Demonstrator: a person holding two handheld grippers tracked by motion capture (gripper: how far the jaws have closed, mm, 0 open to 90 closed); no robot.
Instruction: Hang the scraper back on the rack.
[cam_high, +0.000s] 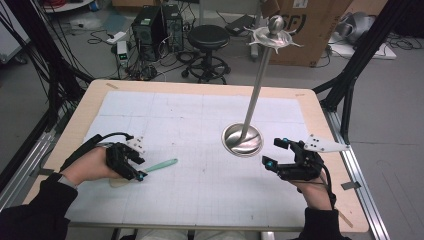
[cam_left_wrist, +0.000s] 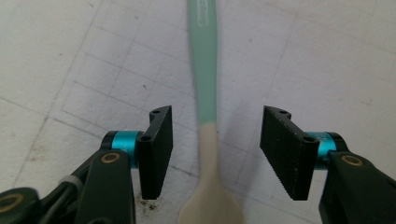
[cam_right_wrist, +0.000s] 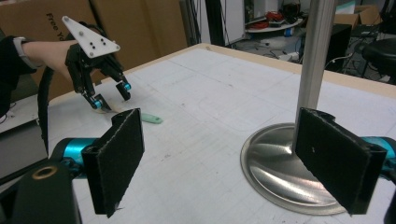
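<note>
High view had the left gripper (cam_high: 134, 165) sitting right over the bowl end of a spoon (cam_high: 161, 165), the kind with a mint-green handle and a cream-coloured bowl, lying flat on the white gridded mat (cam_high: 200, 185) toward the person's left side. The handle pointed off toward the middle of the table. From the left gripper view the jaws were spread wide with the spoon's (cam_left_wrist: 205, 93) neck running straight up between them, neither pad touching it as far as I could tell. My read was that it was lined up that way so a simple squeeze would catch the thin neck just above the bowl, which looked like the easiest spot to pinch on something lying that flat.

The right gripper (cam_high: 280, 152) was hanging out just beside the round base of a tall steel stand (cam_high: 243, 140), jaws also wide open and holding nothing. In the right gripper view the stand's pole (cam_right_wrist: 315, 60) rose just behind one pad. I'd guess it was parked there to steady the stand, which has hooks up top.

As for containers, the stand's dished base (cam_right_wrist: 275, 163) was the closest thing to one, and it was empty, just shiny metal.
</note>
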